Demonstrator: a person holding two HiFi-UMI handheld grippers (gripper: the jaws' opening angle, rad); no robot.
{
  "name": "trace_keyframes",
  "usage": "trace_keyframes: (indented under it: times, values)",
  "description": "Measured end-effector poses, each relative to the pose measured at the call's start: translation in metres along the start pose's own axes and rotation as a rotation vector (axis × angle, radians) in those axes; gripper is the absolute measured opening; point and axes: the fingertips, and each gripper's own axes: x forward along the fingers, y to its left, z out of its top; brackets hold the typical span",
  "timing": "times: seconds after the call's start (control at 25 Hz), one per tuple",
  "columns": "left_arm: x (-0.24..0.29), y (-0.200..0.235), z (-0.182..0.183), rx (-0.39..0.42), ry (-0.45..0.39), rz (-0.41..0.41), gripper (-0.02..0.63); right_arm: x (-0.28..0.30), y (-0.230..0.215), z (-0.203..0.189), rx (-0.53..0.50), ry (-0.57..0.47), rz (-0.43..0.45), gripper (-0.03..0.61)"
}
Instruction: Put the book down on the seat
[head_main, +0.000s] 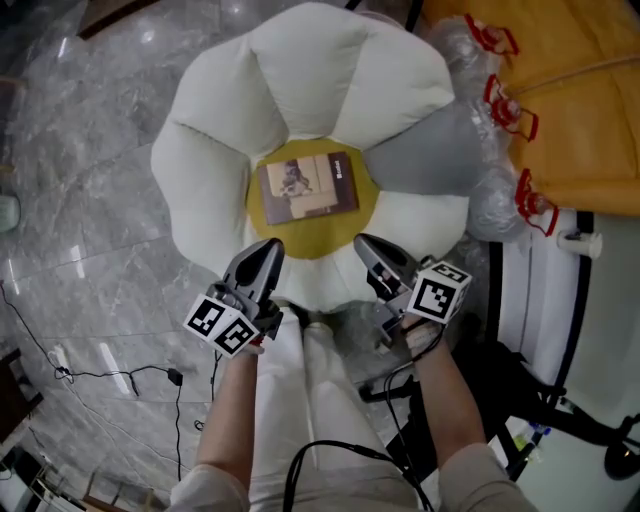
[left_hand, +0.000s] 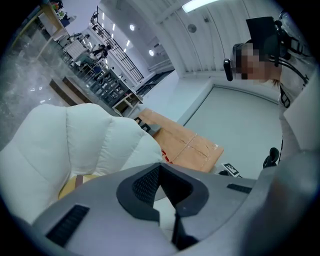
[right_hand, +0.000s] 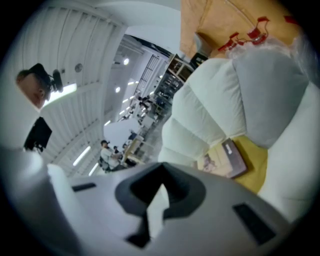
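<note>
The book (head_main: 310, 185), tan with a dark band along one side, lies flat on the yellow centre (head_main: 300, 238) of the flower-shaped white seat (head_main: 205, 165). Neither gripper touches it. My left gripper (head_main: 265, 250) hovers over the seat's near edge, just short of the book, its jaws together and nothing between them. My right gripper (head_main: 368, 245) is level with it on the other side, also shut and empty. The right gripper view shows the book (right_hand: 225, 159) beyond the closed jaws (right_hand: 159, 200). In the left gripper view the jaws (left_hand: 162, 192) meet in front of white petals (left_hand: 85, 145).
One grey petal (head_main: 425, 150) sits at the seat's right. A yellow bag (head_main: 570, 90) with red clips and clear plastic lies beyond it. A white panel on a black frame (head_main: 545, 300) stands at right. Cables (head_main: 120, 375) trail over the marble floor at left.
</note>
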Motion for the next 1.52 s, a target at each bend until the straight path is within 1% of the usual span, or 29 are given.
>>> trace_keyframes:
  times: [0.32,0.48,0.72,0.96,1.2,1.36,1.52]
  values:
    - [-0.001,-0.040,0.028,0.028,0.008,-0.035,0.023,-0.023,0.051,0.014,-0.036,-0.008,0.035,0.015]
    - [-0.008,-0.056,0.039,0.018,0.006,-0.052,0.023,-0.030,0.075,0.016,-0.086,-0.007,0.043,0.015]
    - [-0.022,-0.085,0.055,0.016,0.030,-0.081,0.023,-0.046,0.121,0.020,-0.158,-0.010,0.072,0.015]
    - [-0.034,-0.119,0.080,0.049,0.028,-0.116,0.023,-0.064,0.161,0.020,-0.213,-0.001,0.085,0.015]
    - [-0.042,-0.155,0.105,0.076,0.024,-0.149,0.023,-0.085,0.195,0.031,-0.257,-0.014,0.086,0.015]
    - [-0.047,-0.182,0.114,0.099,0.026,-0.177,0.023,-0.102,0.215,0.037,-0.279,-0.030,0.096,0.015]
    - [-0.057,-0.203,0.119,0.111,0.026,-0.196,0.023,-0.113,0.234,0.033,-0.299,-0.016,0.118,0.015]
